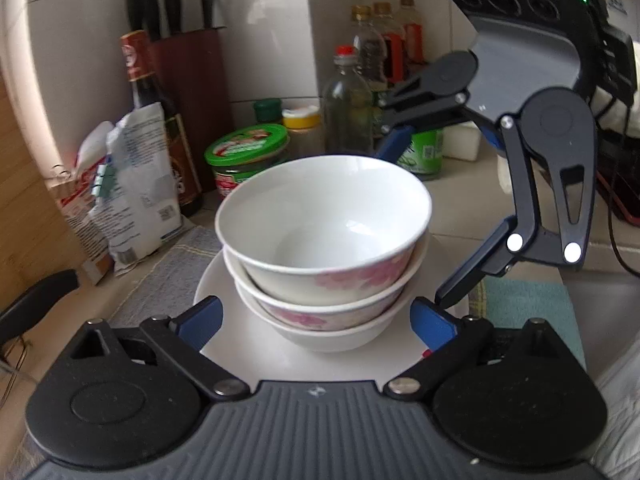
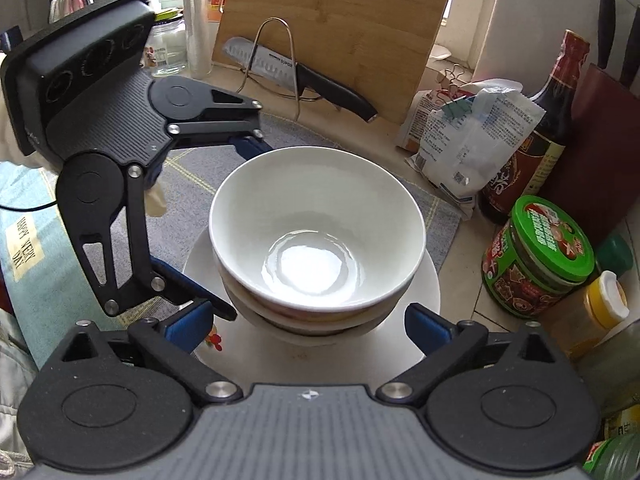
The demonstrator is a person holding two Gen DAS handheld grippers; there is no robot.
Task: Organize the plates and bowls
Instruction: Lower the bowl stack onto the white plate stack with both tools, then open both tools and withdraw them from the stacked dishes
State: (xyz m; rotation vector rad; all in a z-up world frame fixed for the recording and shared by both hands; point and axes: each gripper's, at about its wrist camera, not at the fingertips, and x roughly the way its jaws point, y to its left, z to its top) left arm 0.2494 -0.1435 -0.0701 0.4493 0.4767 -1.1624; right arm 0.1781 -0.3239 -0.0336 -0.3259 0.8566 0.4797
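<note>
You have three bowls (image 1: 324, 216) nested in one stack, the upper two with pink flowers on the side, the lowest plain white, all on a single white plate (image 1: 248, 344). The plate sits on a grey cloth (image 2: 192, 168) on the tiled tabletop (image 1: 460, 216), dead centre in both wrist views.

Your left gripper (image 1: 316, 322) has its jaws released and spread wide, one on each side of the stack's foot, touching nothing. Your right gripper (image 2: 308, 326) is just as wide, its jaws flanking the stack without contact.

In the left wrist view, at 11 o'clock of the stack stand a dark sauce bottle (image 1: 154, 112) and a clipped white bag (image 1: 136, 184); at 12 o'clock a green-lidded jar (image 1: 248, 156) and a clear bottle (image 1: 346, 108), with a knife block (image 1: 188, 80) against the tiled wall.

In the right wrist view, at 12 o'clock a knife (image 2: 296, 76) rests in a wire rack before a leaning wooden board (image 2: 332, 28).
</note>
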